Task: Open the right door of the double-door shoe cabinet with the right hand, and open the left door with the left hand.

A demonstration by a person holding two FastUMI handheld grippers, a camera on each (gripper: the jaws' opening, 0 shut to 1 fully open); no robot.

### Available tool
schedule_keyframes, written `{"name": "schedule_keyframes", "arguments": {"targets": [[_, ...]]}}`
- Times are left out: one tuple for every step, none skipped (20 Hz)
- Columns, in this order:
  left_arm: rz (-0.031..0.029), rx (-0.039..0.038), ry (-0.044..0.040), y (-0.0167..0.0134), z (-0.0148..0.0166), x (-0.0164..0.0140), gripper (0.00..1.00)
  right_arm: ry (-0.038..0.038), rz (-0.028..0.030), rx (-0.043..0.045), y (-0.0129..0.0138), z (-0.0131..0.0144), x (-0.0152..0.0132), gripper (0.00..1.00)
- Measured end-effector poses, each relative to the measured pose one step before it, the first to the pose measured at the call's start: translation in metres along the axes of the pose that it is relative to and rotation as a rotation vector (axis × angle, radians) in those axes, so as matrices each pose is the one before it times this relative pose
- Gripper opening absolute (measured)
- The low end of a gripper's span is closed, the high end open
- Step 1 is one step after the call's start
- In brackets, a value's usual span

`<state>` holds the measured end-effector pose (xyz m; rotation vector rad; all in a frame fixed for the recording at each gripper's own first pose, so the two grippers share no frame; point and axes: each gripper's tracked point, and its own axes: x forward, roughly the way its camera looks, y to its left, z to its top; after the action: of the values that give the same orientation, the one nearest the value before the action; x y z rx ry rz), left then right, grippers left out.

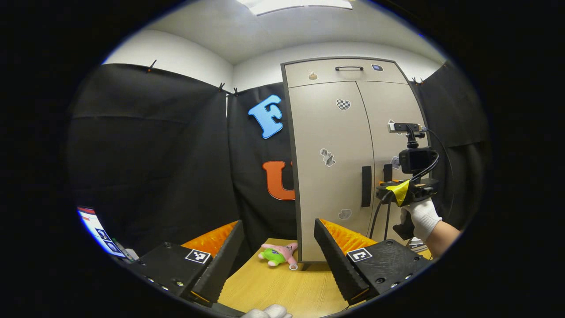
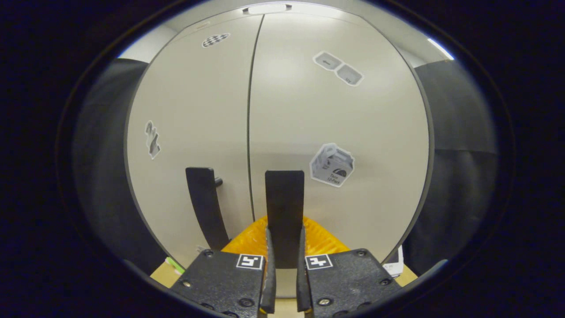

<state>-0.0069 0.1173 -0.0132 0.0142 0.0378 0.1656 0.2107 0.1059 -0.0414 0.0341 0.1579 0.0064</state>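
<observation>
- Shoe cabinet (image 1: 335,176) stands upright at far end of wooden table (image 1: 282,287), both doors flush, a narrow seam between them.
- Left door (image 1: 331,145) w/ dark vertical handle (image 1: 366,186) near the seam; right door (image 2: 335,132) w/ its own dark vertical handle (image 2: 284,207) just right of the seam.
- Right gripper (image 2: 285,265) is up close to the cabinet front; its two fingers sit either side of the right door's handle, gap narrow, handle strip between them. They look to be touching it on both sides, so clamped on it.
- In left gripper view the right gripper (image 1: 408,190) is seen at the cabinet, held by a gloved hand (image 1: 421,218), level w/ the handles.
- Left gripper (image 1: 278,260) is back from the cabinet, over the table, fingers spread wide, nothing between them.
- Small plush toy (image 1: 279,255), pink & green, lies on the table just left of the cabinet's near-left corner.
- Stickers (image 2: 332,164) dotted over both doors.
- Black handle (image 1: 348,68) on the cabinet's top panel.
</observation>
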Motion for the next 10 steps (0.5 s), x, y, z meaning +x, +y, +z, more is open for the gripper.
{"name": "schedule_keyframes", "arguments": {"targets": [[0.00065,0.00051,-0.0021,0.0009,0.00015,0.00039,0.96,-0.00352,0.00658,0.00507,-0.00003,0.00057,-0.00144,0.2],[0.00094,0.0017,-0.00112,0.00057,0.00017,0.00101,0.96,-0.00077,0.00428,-0.01333,-0.00025,-0.00006,-0.002,0.18],[-0.00057,-0.00016,-0.00074,-0.00078,0.00074,-0.00095,0.96,-0.00141,0.00411,-0.00494,-0.00047,-0.00046,-0.00259,0.17],[0.00003,0.00074,-0.0028,0.00025,0.00116,-0.00142,0.96,0.00016,0.00651,-0.00139,0.00047,-0.00019,-0.00283,0.16],[0.00012,0.00107,-0.00292,0.00037,0.00114,-0.00086,0.96,-0.00032,0.00945,0.00474,-0.00068,-0.00058,-0.00319,0.16],[-0.00056,0.00181,-0.00383,0.00011,0.00032,-0.00317,0.96,0.00073,0.01029,0.00421,-0.001,-0.0007,-0.00324,0.16],[0.00043,0.00238,-0.0011,-0.00053,0.00071,-0.00263,0.96,0.00144,0.00801,-0.00333,-0.00079,-0.001,-0.00594,0.15],[-0.00246,-0.00045,-0.00151,-0.00202,-0.00026,-0.00336,0.96,-0.00001,0.00471,-0.00372,0.00014,-0.0006,-0.00475,0.16],[-0.00054,-0.00076,-0.00185,-0.00067,0.00135,-0.00268,0.96,-0.00557,0.00377,0.00561,-0.00104,-0.00031,-0.00549,0.15],[-0.00263,-0.00053,-0.00055,0.00005,0.00034,-0.00087,0.96,0.00021,0.00611,-0.00331,-0.00184,-0.00079,-0.0055,0.15]]}}
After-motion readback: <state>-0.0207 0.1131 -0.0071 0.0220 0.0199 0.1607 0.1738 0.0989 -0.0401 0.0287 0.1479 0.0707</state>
